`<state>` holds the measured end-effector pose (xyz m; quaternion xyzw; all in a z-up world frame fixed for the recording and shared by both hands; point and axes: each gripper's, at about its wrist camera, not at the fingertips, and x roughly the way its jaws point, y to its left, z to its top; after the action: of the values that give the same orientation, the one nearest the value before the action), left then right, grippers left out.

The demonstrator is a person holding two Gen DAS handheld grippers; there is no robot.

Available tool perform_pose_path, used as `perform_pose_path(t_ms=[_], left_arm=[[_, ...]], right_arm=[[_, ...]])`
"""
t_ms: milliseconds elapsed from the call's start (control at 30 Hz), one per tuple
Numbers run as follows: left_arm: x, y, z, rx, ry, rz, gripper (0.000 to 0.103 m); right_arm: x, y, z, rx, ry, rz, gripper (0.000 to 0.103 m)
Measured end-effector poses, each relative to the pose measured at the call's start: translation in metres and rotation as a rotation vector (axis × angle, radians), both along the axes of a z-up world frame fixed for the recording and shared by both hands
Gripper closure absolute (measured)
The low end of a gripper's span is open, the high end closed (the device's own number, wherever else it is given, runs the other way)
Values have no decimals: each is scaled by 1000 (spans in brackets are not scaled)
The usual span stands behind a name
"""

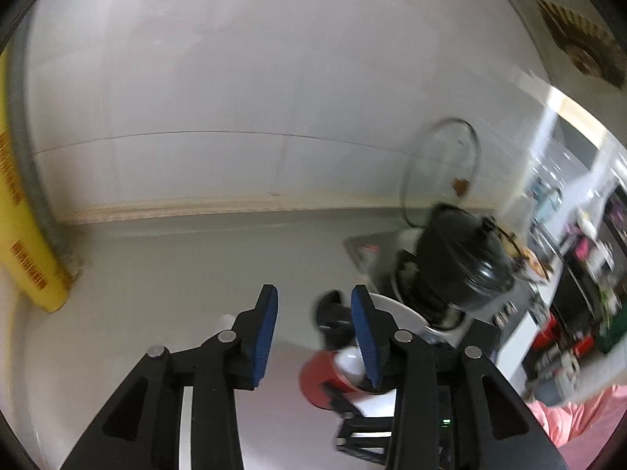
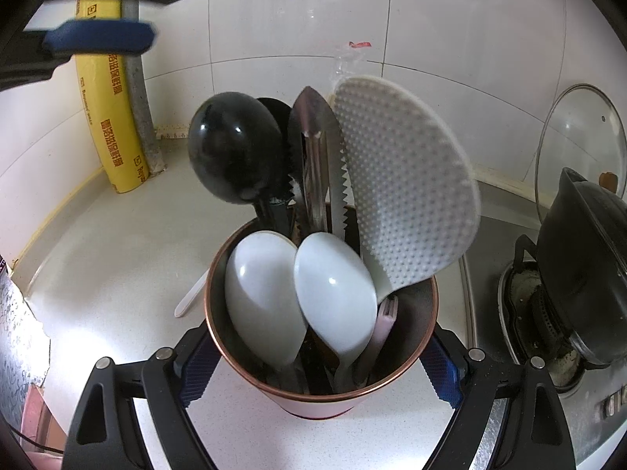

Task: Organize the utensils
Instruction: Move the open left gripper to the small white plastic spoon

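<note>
A copper-rimmed utensil cup (image 2: 321,395) stands on the white counter, and my right gripper (image 2: 321,368) is shut on its sides. It holds a black ladle (image 2: 235,152), steel tongs (image 2: 317,156), a dimpled white rice paddle (image 2: 403,188), two white spoons (image 2: 262,297) and a pink handle (image 2: 384,321). A white utensil handle (image 2: 192,293) lies on the counter left of the cup. My left gripper (image 1: 315,333) hovers open up and to the left of the cup (image 1: 317,380), with nothing between its blue pads (image 1: 266,333). It shows blurred in the right wrist view (image 2: 98,35).
A yellow cling-film box (image 2: 113,117) leans in the wall corner at the back left. On the right is a gas stove with a black pot (image 2: 580,274), and a glass lid (image 2: 580,145) leans on the tiled wall. A person's pink sleeve (image 1: 580,415) is at the lower right.
</note>
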<state>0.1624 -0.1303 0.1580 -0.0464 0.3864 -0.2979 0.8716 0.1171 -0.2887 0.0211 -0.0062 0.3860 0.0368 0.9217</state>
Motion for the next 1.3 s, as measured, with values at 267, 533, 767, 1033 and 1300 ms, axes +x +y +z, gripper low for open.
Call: perform_pose_path(t_ms=[267, 533, 767, 1033, 1300], left_arm=[[15, 46, -20, 23, 49, 195, 38], [28, 64, -61, 83, 139, 290, 21], [44, 67, -110, 162, 224, 353, 15], [62, 53, -159, 188, 317, 335, 15], [80, 34, -172, 222, 302, 300, 7]], right_arm=[[0, 0, 0, 0, 0, -1, 13], [-1, 1, 0, 3, -2, 0, 13], [-1, 1, 0, 2, -1, -1, 13], [-1, 3, -1, 4, -2, -1, 13], [1, 5, -2, 10, -5, -1, 13]])
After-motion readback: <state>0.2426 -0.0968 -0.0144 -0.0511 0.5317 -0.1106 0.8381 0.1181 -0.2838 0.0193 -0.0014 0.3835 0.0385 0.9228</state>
